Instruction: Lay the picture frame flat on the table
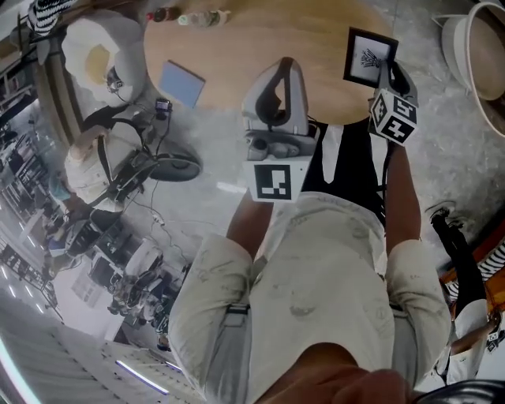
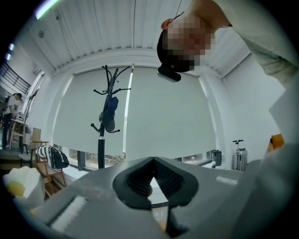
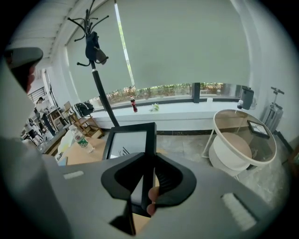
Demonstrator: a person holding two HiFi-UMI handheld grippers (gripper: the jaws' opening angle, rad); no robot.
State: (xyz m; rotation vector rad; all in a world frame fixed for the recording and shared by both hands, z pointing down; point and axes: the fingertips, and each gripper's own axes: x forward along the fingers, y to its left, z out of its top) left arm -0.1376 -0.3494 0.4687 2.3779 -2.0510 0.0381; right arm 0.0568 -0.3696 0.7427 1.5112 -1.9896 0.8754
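Frame (image 1: 369,57): off the counter (image 1: 260,39), held in the air over its right rim; plane near upright, picture face toward the person
Right claw (image 1: 387,69): clamped on the frame's right rail, low on that side; the rest of the frame stands out to the claw's left
Left claw (image 1: 284,67): jaws together, nothing in them, aimed at the far window and not down at the wood; apart from the frame
Nearer hand: right, since it carries the frame; left looks idle
Key relation: bare wood lies ahead, left of and below the right claw, on the side where the frame's free edge points
Frame axis: a little taller than wide; what counts is the plane, now on edge, which must go level
Next move, my reading: carry left over the wood, roll the wrist so the free edge drops, lower until the back rests, then release
Clearances: blue book (image 1: 181,83) at the left, bottles (image 1: 201,17) at the far rim; both well apart from the likely landing spot
Risk: one-rail grip may let the frame swing; set down too near the rim it could overhang
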